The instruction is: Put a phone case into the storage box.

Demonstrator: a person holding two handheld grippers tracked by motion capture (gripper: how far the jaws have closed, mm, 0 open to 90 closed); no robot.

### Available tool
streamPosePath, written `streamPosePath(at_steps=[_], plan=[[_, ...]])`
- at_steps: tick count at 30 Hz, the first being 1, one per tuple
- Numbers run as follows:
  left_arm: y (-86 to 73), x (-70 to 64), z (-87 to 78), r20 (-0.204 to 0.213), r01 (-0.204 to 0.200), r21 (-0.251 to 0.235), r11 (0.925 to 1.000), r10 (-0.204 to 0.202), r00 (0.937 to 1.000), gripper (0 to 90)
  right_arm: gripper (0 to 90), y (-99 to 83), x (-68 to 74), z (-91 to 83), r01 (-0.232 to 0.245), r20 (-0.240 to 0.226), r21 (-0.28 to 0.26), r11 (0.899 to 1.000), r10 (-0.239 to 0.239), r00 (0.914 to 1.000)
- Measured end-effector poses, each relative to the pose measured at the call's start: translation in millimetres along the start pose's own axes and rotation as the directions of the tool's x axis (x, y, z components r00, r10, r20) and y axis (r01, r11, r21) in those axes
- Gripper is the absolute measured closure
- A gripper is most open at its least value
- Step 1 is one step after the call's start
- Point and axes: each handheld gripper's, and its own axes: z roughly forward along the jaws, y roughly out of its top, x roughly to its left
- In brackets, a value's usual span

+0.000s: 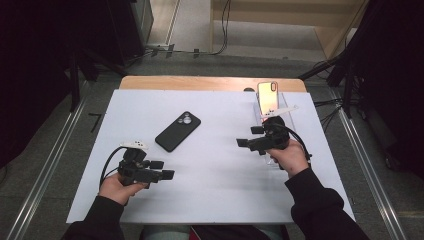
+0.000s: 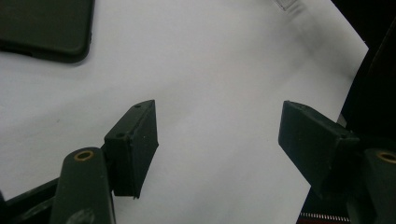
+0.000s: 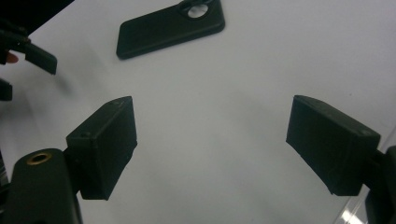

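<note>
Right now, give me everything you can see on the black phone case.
The black phone case is a matte, rubbery-looking shell with rounded corners. It lies flat on the white table cover, back up, with a round camera cutout at its far end. It sits diagonally, left of centre and ahead of the left gripper. Nothing touches it but the cover; both grippers are apart from it.

A lab recording bay: white-topped table [image 1: 215, 200] between dark curtains [image 1: 30, 75], floor cables [image 1: 220, 30].
</note>
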Motion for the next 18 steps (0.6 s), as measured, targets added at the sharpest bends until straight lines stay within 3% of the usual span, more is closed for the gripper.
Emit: streamPosePath(at_steps=[11,18], plan=[[0.0,-0.2,-1.6,0.004,-0.017,-0.004,0.9998,0.017,0.9998,28.3,14.5,-23.1,17.6,-9.7,0.054,-0.033,0.01,0.999,-0.053,0.998],[-0.8,-1.5,0.7,0.012,-0.022,-0.009,0.9997,0.022,0.9997,23.0,14.5,-45.0,25.1,-13.9,0.068,-0.069,0.033,0.997,-0.066,0.9955]])
